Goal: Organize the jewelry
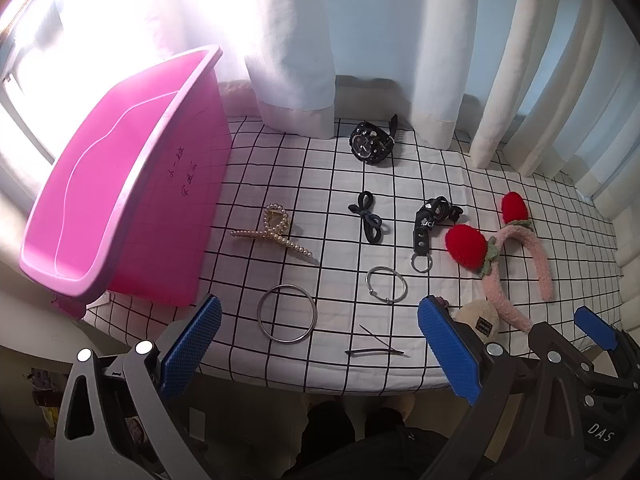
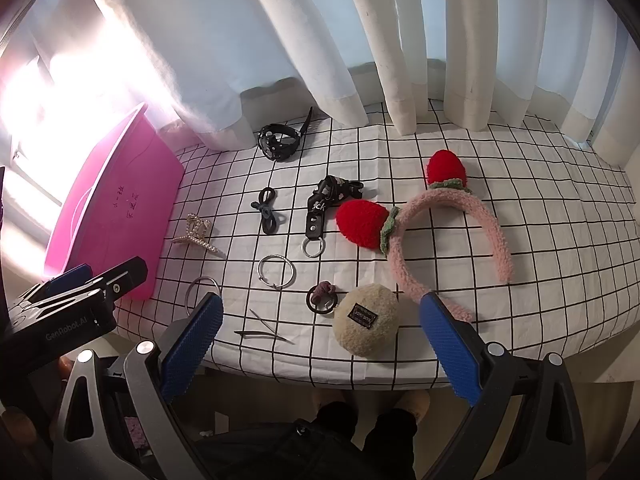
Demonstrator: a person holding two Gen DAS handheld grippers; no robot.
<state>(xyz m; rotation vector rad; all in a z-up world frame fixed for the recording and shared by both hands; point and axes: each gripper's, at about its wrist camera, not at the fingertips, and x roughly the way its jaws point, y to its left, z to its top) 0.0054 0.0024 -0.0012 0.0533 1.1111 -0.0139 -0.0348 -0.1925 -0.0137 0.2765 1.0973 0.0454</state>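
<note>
A pink bin point(image 1: 120, 184) stands at the table's left, also in the right wrist view point(image 2: 116, 208). On the checked cloth lie a pearl hair claw point(image 1: 276, 232), a large silver bangle point(image 1: 287, 314), a smaller silver bangle point(image 1: 386, 284), black hair ties point(image 1: 368, 220), a black watch point(image 1: 370, 142), a black strap with a ring point(image 1: 428, 228), hairpins point(image 1: 376, 346), a pink headband with red strawberries point(image 2: 436, 224), a cream plush clip point(image 2: 366, 320) and a dark hair tie point(image 2: 322, 298). My left gripper point(image 1: 320, 344) and right gripper point(image 2: 320, 344) are open and empty at the table's near edge.
White curtains point(image 2: 360, 40) hang along the back of the table. The checked cloth point(image 2: 520, 300) covers the table, whose front edge lies just under both grippers. The person's legs point(image 2: 360, 440) show below the edge.
</note>
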